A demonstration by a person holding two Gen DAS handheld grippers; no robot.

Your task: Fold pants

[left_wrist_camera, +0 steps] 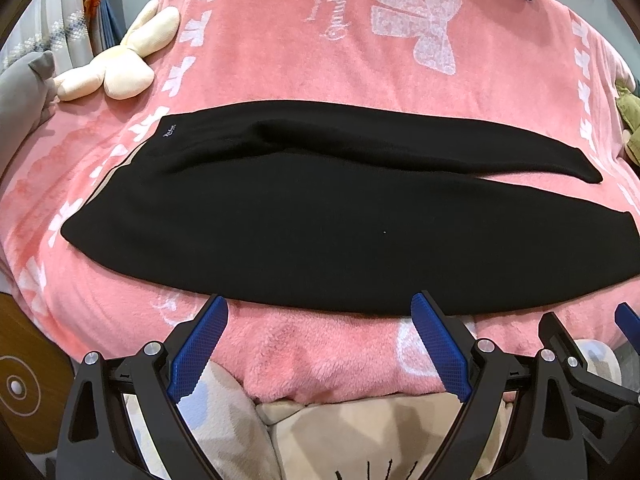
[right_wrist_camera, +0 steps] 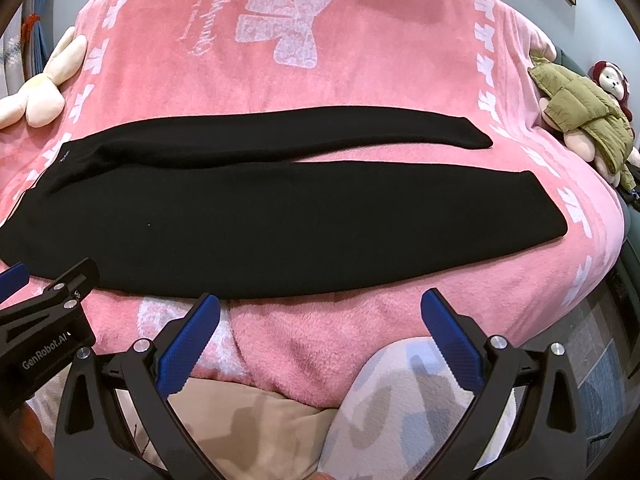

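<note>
Black pants (left_wrist_camera: 304, 220) lie flat across the pink blanket (left_wrist_camera: 320, 60), waistband at the left, the two legs running right and splitting apart near the cuffs. They also show in the right wrist view (right_wrist_camera: 224, 216). My left gripper (left_wrist_camera: 320, 308) is open and empty, just short of the pants' near edge. My right gripper (right_wrist_camera: 320, 304) is open and empty, also at the near edge, to the right of the left one. The right gripper's fingers (left_wrist_camera: 560, 332) show at the left view's right edge.
A cream plush rabbit (left_wrist_camera: 120, 60) lies at the blanket's left edge. A plush in an olive jacket (right_wrist_camera: 580, 116) lies at the right edge. A patterned quilt (right_wrist_camera: 400, 400) sits below the blanket's near edge. A wooden surface (left_wrist_camera: 24, 380) is at the left.
</note>
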